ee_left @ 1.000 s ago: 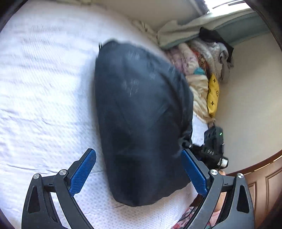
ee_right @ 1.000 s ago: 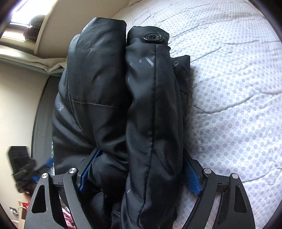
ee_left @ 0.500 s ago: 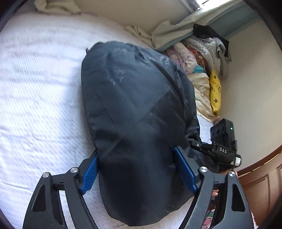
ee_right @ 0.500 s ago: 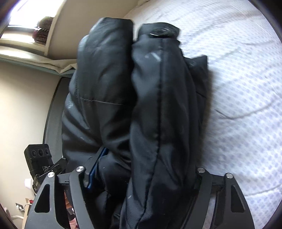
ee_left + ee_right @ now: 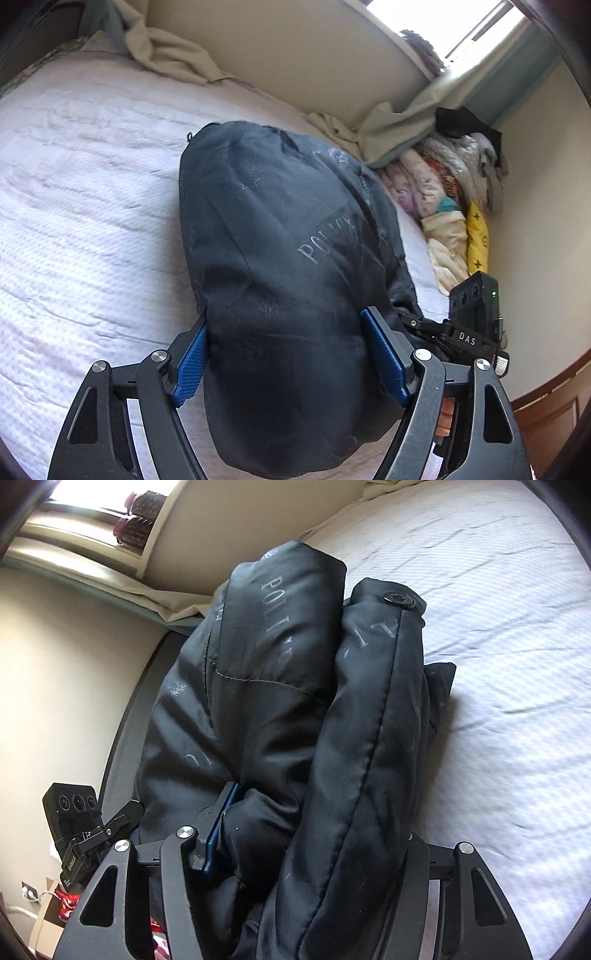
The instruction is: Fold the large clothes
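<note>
A dark padded jacket (image 5: 277, 221) with pale printed lettering lies folded into a thick bundle on the white bedspread (image 5: 74, 184). My left gripper (image 5: 284, 319) straddles its near end, both blue pads pressed against the fabric. In the right wrist view the jacket (image 5: 288, 646) shows two rolled folds and a black button (image 5: 397, 599). My right gripper (image 5: 321, 812) has the bundle between its jaws, which are closing. Its left blue pad is dug into the fabric and its right pad is hidden under the jacket.
A pile of mixed clothes (image 5: 443, 192) and a yellow item (image 5: 476, 236) lie against the wall at the bed's far corner. A beige cloth (image 5: 166, 55) is crumpled at the bed's far edge. Wooden furniture (image 5: 546, 406) stands beside the bed.
Both grippers have narrowed onto the jacket bundle; the left one stood wide around it a second ago. Both views have tilted up, showing more wall and window.
</note>
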Demonstrator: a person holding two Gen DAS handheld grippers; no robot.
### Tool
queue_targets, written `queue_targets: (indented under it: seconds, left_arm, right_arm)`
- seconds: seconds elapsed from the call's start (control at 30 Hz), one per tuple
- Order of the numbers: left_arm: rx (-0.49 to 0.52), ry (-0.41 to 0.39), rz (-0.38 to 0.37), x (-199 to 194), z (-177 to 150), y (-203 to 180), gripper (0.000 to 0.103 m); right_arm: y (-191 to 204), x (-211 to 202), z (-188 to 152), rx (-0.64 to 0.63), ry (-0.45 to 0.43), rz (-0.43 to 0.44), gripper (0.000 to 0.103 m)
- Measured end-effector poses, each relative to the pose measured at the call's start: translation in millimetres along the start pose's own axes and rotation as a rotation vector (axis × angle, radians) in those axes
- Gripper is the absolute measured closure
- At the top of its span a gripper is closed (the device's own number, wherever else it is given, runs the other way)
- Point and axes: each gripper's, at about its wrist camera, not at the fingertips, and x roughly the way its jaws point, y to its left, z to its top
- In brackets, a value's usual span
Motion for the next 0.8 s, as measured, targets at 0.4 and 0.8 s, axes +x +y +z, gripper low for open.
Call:
queue_targets:
  seconds: [0.4, 0.8]
  left_arm:
    - [-0.005, 0.010, 0.078, -19, -9, 28, 0.012]
    - [0.091, -0.103, 0.241, -73, -12, 8, 0.013]
  right_arm:
    - [-11, -27, -11, 0.074, 0.032, -0.049, 0.018]
    - [38, -110, -20, -0.066, -0.143, -0.239, 0.017]
